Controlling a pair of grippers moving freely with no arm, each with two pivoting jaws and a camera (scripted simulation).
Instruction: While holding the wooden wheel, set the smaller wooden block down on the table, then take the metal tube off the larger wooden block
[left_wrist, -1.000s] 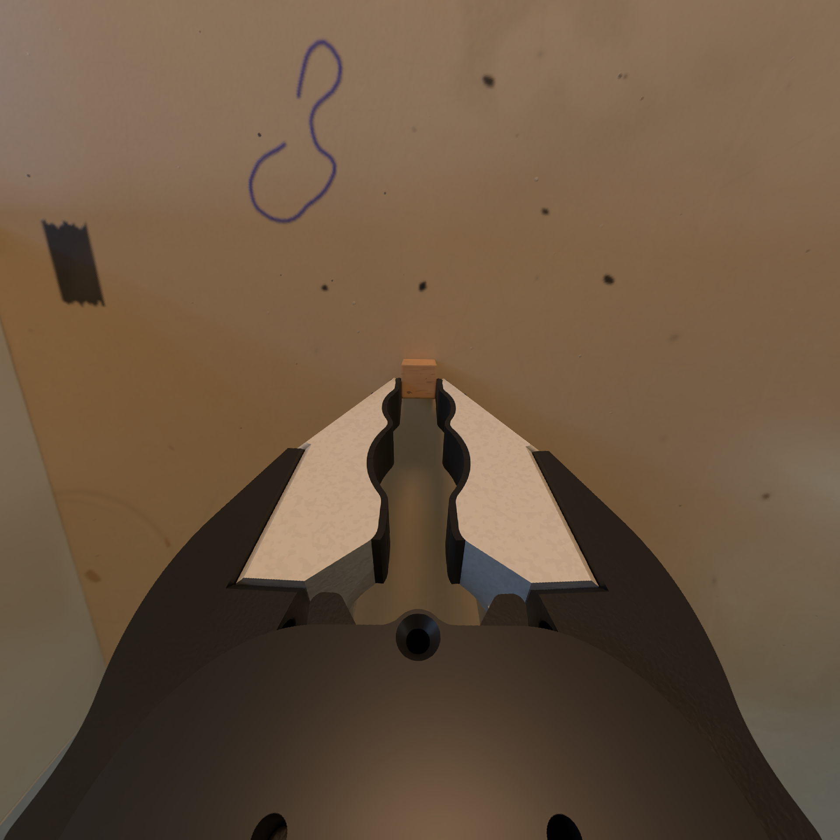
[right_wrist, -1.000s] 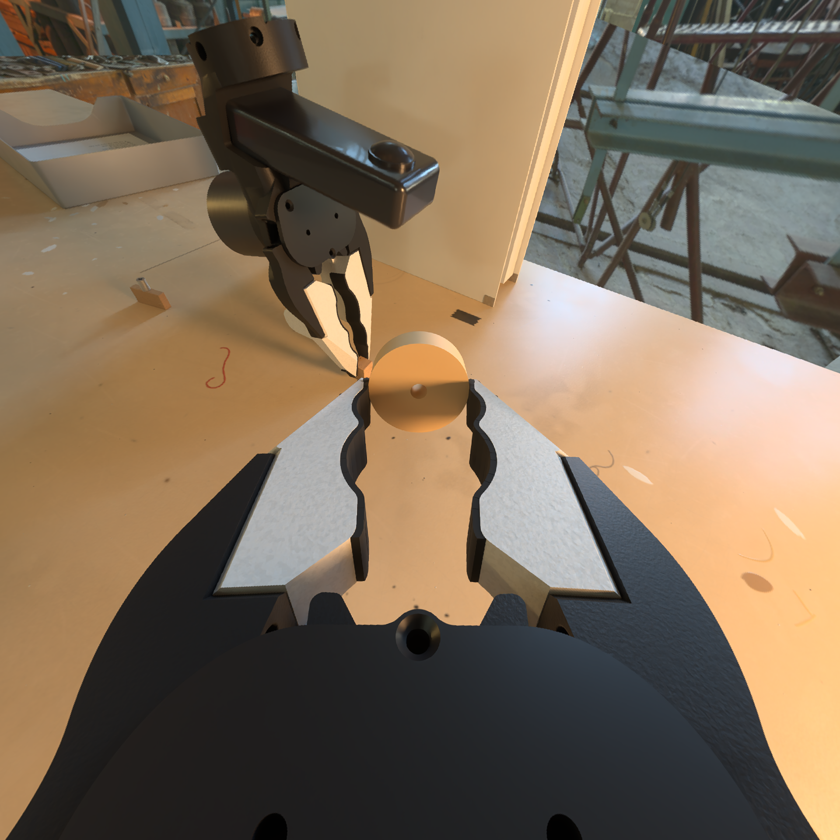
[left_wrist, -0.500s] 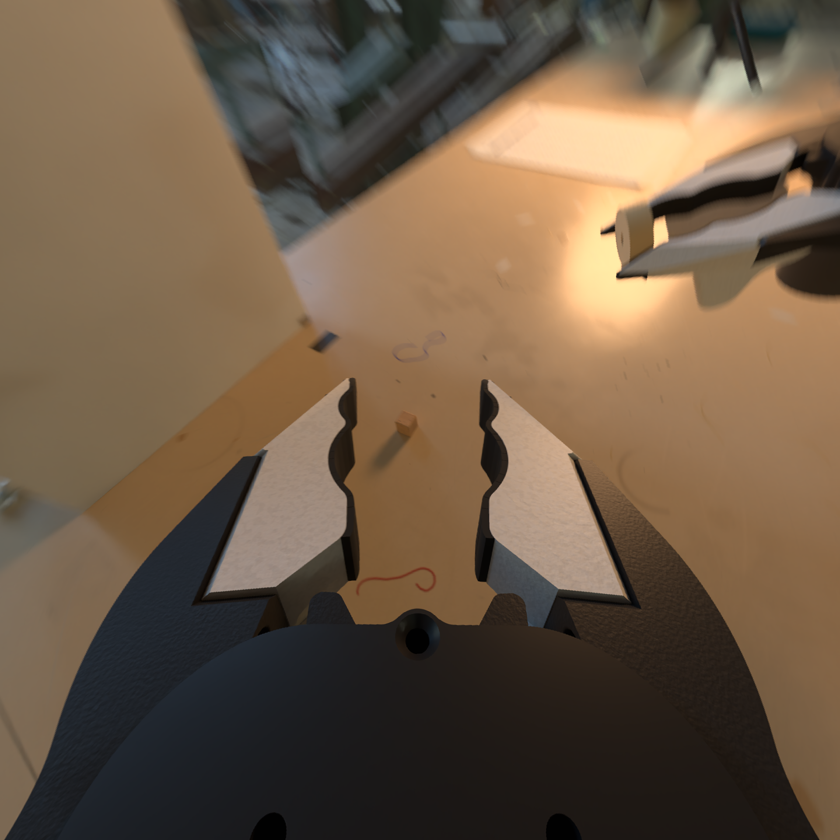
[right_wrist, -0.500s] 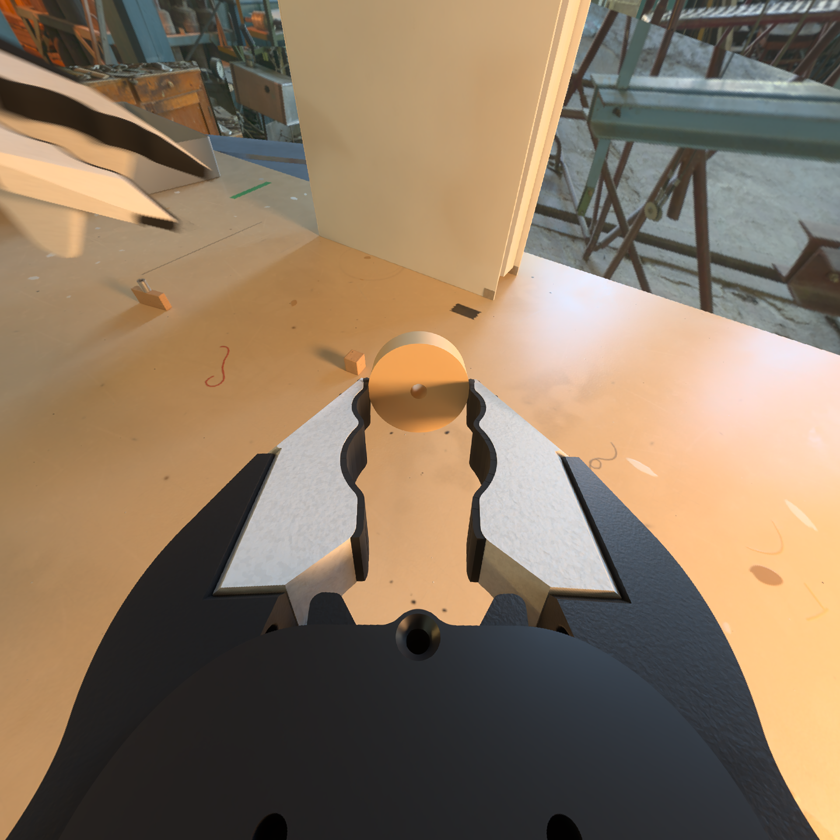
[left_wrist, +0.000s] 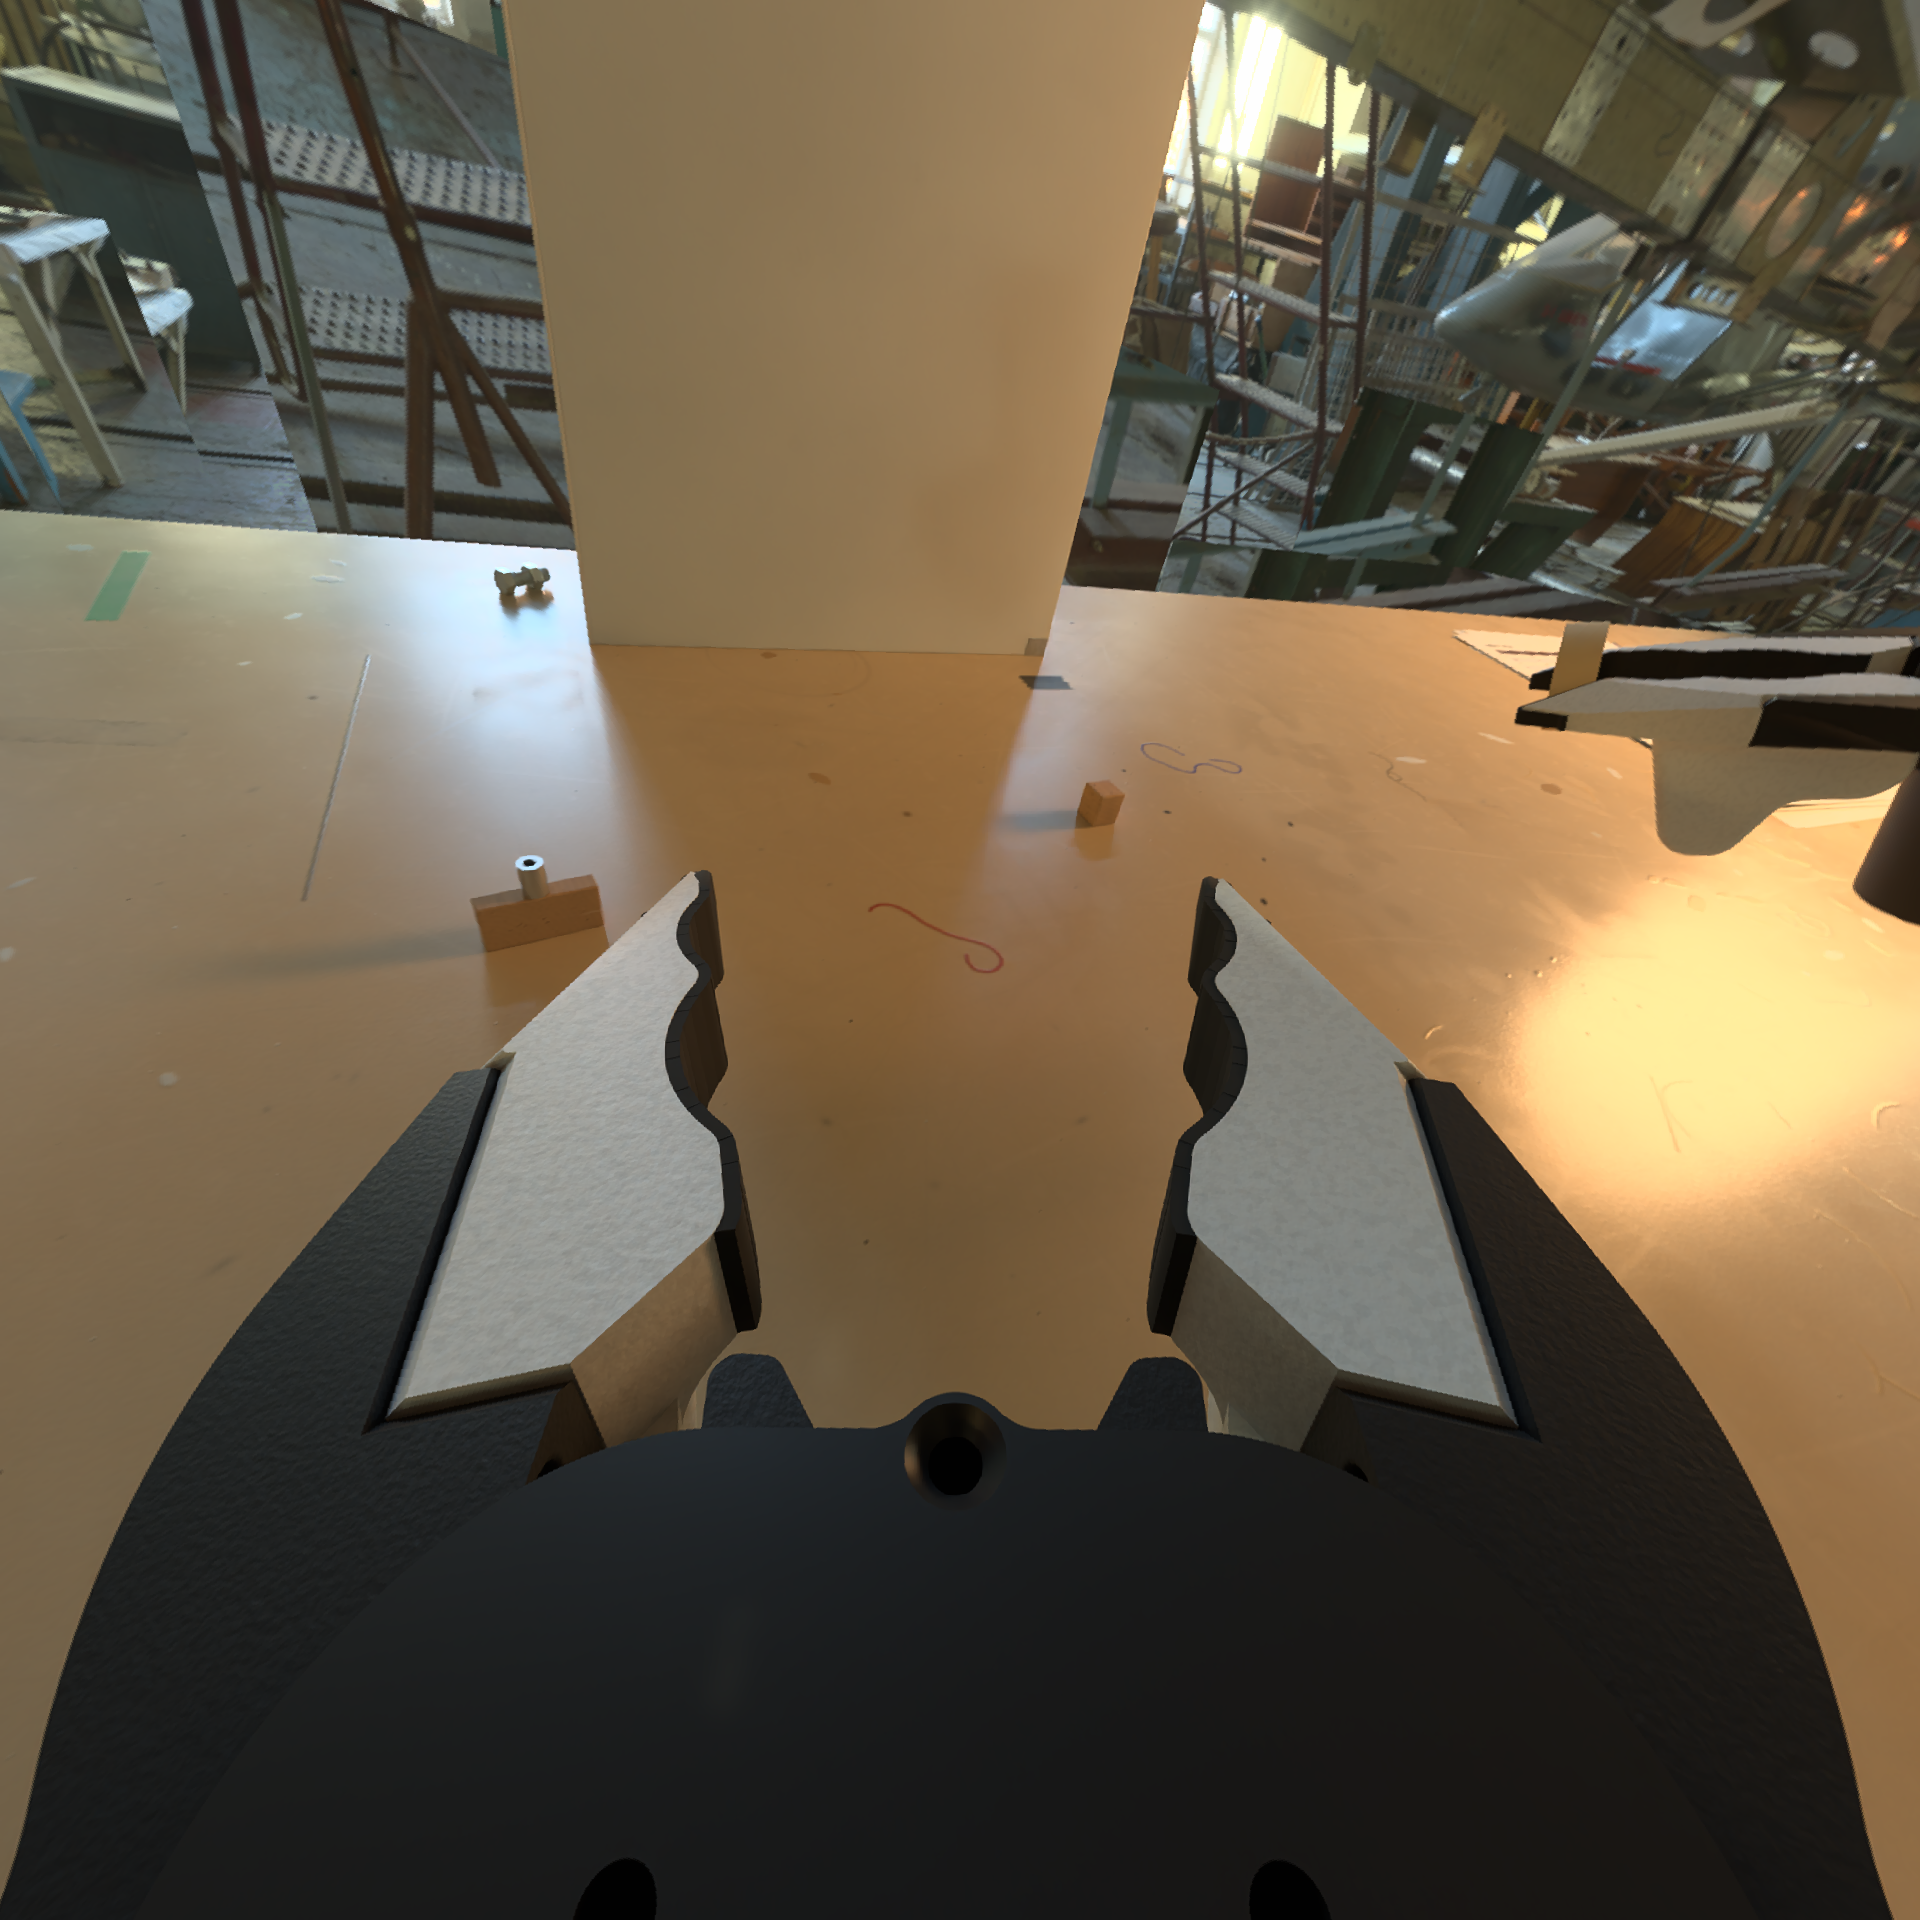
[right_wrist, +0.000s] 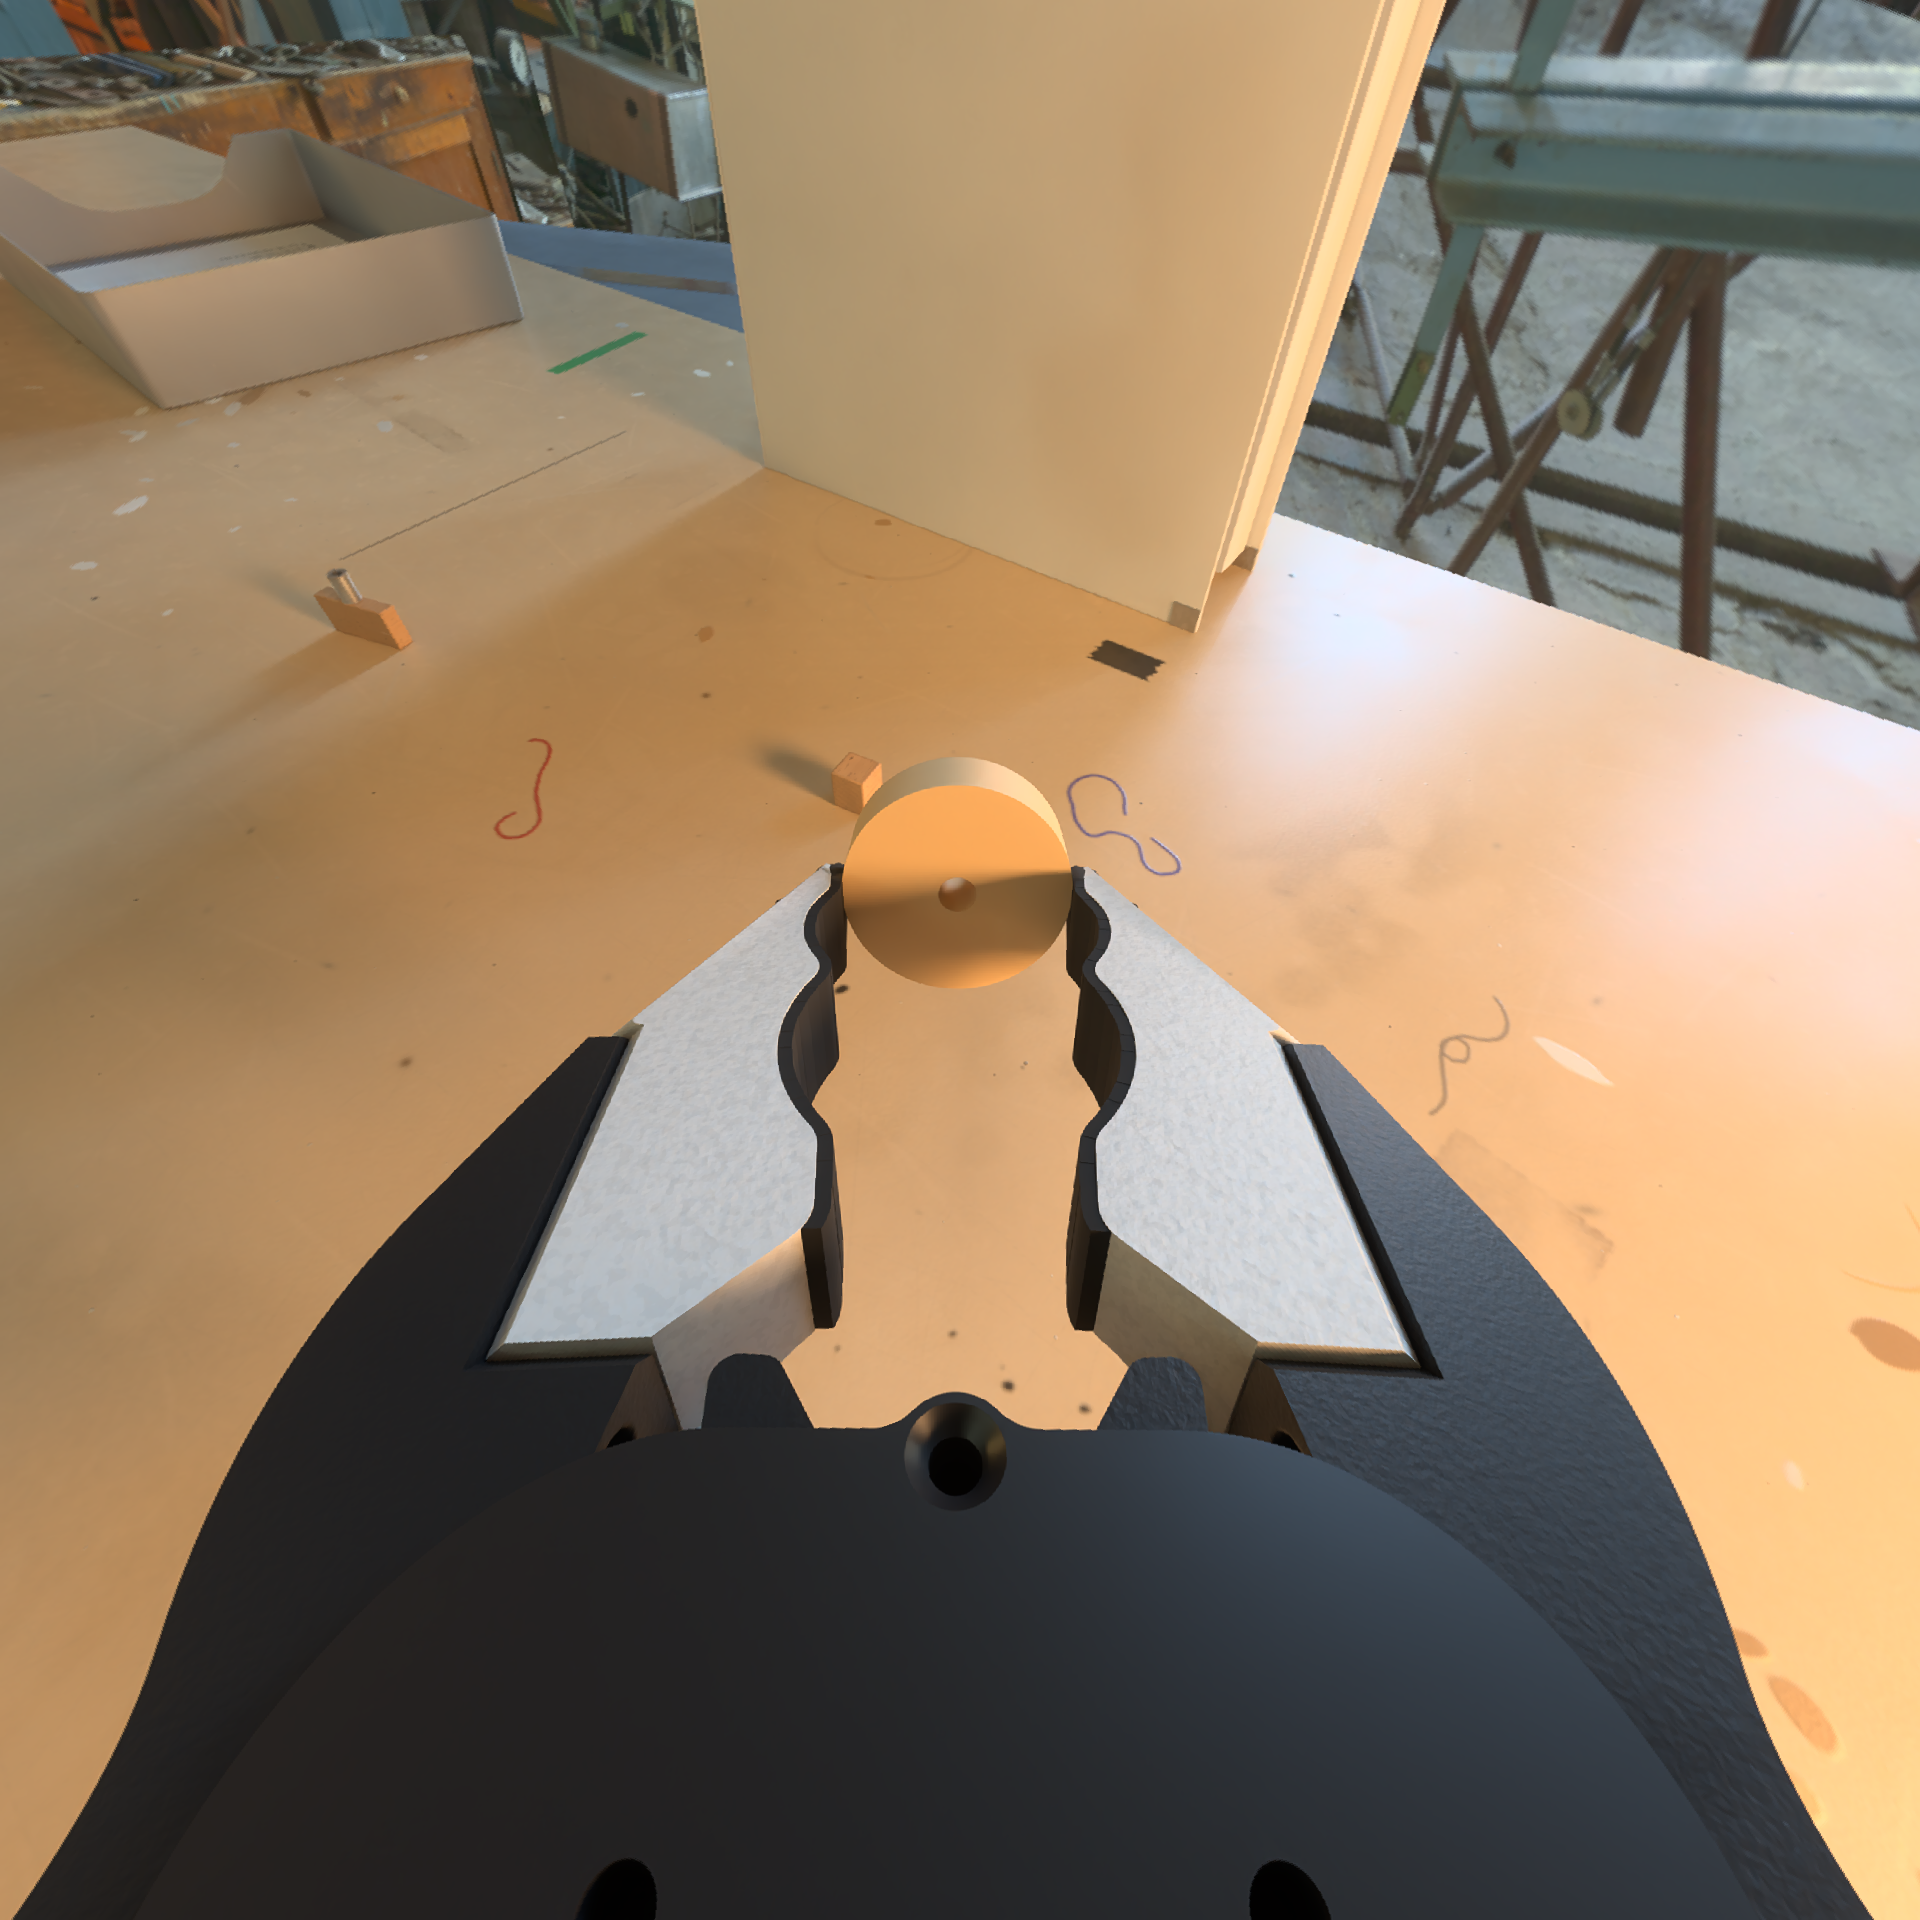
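My right gripper (right_wrist: 954, 883) is shut on the wooden wheel (right_wrist: 954, 878) and holds it above the table; it also shows at the right edge of the left wrist view (left_wrist: 1538, 696). The smaller wooden block (left_wrist: 1099, 802) lies free on the table, just behind the wheel in the right wrist view (right_wrist: 855, 780). The metal tube (left_wrist: 531, 876) stands upright on the larger wooden block (left_wrist: 538, 912), just ahead and left of my left fingertip; both show far left in the right wrist view (right_wrist: 364, 615). My left gripper (left_wrist: 954, 883) is open and empty above the table.
A tall cream panel (left_wrist: 831, 312) stands at the table's back edge. A bolt (left_wrist: 523, 582) lies left of it. A grey metal tray (right_wrist: 249, 270) sits at the far left. Pen squiggles and tape strips mark the tabletop (left_wrist: 935, 1091).
My left gripper let go of the smaller block, opened wide, pulled back and swung level toward the panel. It has left the right wrist view. The right gripper keeps holding the wheel.
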